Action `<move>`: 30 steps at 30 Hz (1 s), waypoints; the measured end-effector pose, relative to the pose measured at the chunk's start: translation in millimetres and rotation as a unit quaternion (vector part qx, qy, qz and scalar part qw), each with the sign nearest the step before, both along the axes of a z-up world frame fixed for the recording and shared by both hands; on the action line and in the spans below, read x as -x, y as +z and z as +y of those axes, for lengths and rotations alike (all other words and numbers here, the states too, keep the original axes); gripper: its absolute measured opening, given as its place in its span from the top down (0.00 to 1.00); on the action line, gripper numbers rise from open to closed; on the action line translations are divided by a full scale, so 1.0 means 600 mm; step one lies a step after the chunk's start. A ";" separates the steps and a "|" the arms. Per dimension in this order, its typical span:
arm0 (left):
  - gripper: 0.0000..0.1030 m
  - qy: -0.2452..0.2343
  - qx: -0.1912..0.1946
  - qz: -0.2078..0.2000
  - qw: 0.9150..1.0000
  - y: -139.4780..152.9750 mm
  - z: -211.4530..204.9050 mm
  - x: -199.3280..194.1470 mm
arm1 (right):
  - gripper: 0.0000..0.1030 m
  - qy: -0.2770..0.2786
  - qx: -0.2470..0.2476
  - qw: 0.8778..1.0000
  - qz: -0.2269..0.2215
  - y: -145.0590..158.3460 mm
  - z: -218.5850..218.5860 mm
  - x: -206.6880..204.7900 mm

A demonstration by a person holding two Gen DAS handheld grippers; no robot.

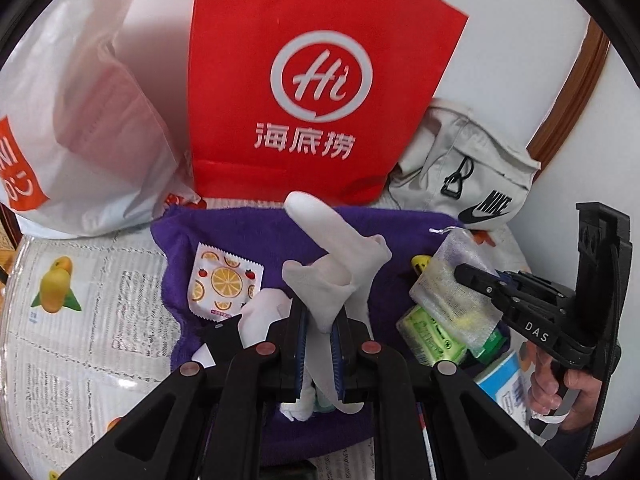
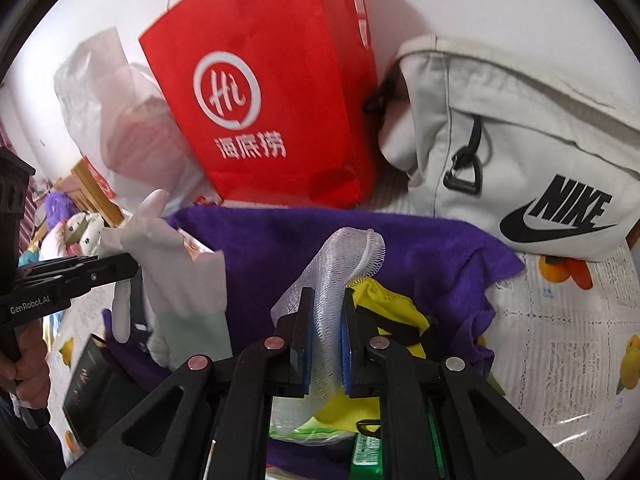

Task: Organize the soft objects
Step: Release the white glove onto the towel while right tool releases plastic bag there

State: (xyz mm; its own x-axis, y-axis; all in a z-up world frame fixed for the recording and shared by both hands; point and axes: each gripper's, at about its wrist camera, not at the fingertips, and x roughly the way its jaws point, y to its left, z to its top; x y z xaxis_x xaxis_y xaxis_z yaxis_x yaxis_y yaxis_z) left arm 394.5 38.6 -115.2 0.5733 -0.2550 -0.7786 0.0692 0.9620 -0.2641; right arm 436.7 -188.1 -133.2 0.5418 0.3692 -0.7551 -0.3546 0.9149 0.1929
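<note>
My left gripper (image 1: 320, 320) is shut on a white rubber glove (image 1: 332, 256) and holds it above a purple towel (image 1: 248, 236); the glove also shows at the left of the right wrist view (image 2: 176, 256). My right gripper (image 2: 326, 320) is shut on a white mesh pouch (image 2: 340, 268), lifted over the same towel (image 2: 360, 240). In the left wrist view the pouch (image 1: 452, 280) hangs from the right gripper's fingers at the right. A yellow cloth item (image 2: 384, 304) lies under the pouch.
A red paper bag (image 1: 316, 80), a white plastic bag (image 1: 80, 120) and a grey Nike bag (image 2: 520, 152) stand at the back against the wall. A fruit-print sachet (image 1: 224, 280) and green packets (image 1: 432, 336) lie on the towel. A fruit-print tablecloth (image 1: 80, 320) covers the table.
</note>
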 end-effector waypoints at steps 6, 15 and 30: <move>0.89 0.001 -0.009 0.007 1.000 -0.020 -0.002 -0.013 | 0.87 -0.009 0.013 1.000 0.003 -0.013 -0.008 -0.004; 0.82 0.007 -0.022 0.007 1.000 -0.028 0.002 -0.025 | 0.63 -0.005 0.020 1.000 0.010 -0.021 -0.008 -0.010; 0.44 0.032 -0.046 0.000 0.998 0.002 0.024 -0.001 | 0.41 -0.028 0.029 0.999 -0.008 0.009 -0.032 0.023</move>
